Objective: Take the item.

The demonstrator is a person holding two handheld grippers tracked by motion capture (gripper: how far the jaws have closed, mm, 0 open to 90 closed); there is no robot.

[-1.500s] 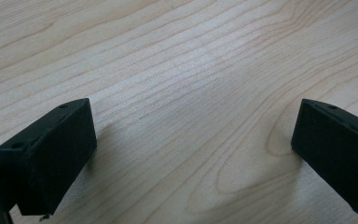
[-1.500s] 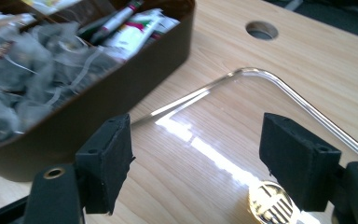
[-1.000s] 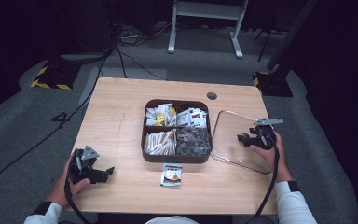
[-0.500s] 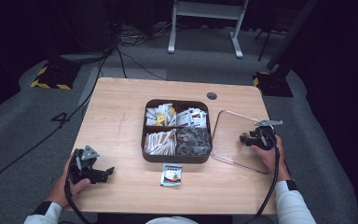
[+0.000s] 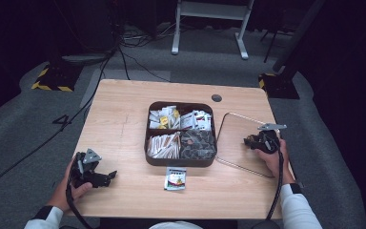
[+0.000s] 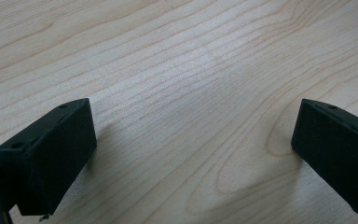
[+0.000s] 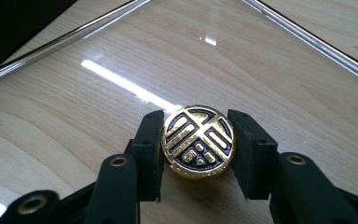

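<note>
On the wooden counter (image 5: 124,119), a clear glass lid (image 5: 238,143) lies just right of a brown divided tray (image 5: 179,162). The right gripper (image 7: 198,142), jaws just closing, clamps the lid's gold knob (image 7: 198,141); the left gripper (image 6: 191,154) rests spread wide.

Compartment box (image 5: 181,162) (full), loose packet (image 5: 176,178)

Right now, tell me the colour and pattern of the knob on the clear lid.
Gold knob with black inlaid geometric lines, clearest in the right gripper view.
</note>
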